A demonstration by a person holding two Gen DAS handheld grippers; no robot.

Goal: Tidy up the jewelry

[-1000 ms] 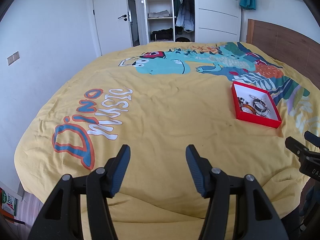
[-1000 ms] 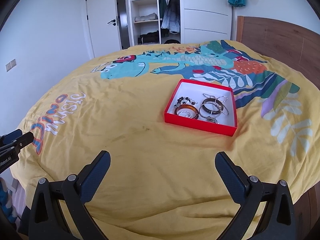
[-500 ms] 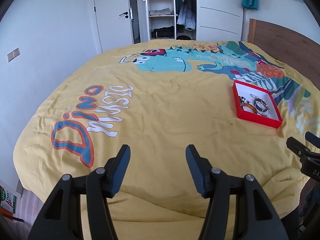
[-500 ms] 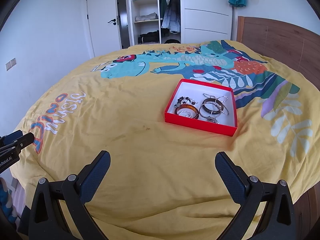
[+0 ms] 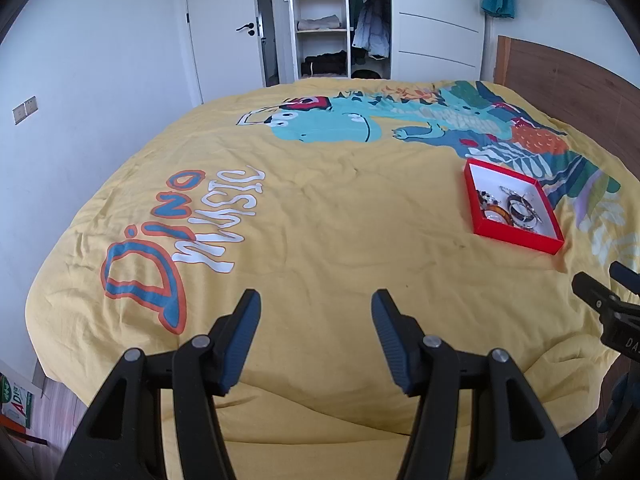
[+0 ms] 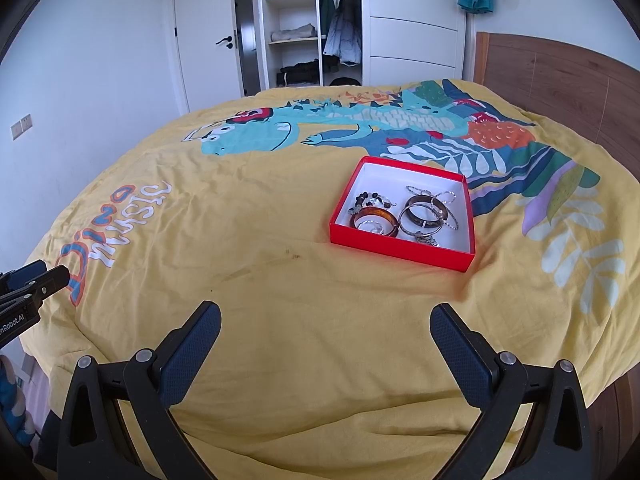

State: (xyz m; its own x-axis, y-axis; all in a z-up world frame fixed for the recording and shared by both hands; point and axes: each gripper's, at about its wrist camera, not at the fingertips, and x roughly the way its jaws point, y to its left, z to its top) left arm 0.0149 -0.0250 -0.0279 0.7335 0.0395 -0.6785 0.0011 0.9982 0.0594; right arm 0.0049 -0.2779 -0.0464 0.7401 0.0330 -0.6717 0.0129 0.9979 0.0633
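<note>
We find left gripper [image 5: 316, 300] angled down over bed [image 5: 320, 216], fingers apart, empty | right gripper [image 6: 326, 316] likewise, fingers wide, empty

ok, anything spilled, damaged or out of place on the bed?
Nothing spilled or damaged. The jewelry lies overlapped in a heap inside the red box, none on the yellow duvet. A few small dark marks beside the box.

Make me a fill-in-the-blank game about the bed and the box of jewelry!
1. The jewelry lies inside a box whose outside is coloured ____.
2. The box sits on a bedspread that is mostly ____.
3. The big animal printed on the bedspread is a ____.
4. The right gripper is holding ____.

Missing words: red; yellow; dinosaur; nothing
</note>
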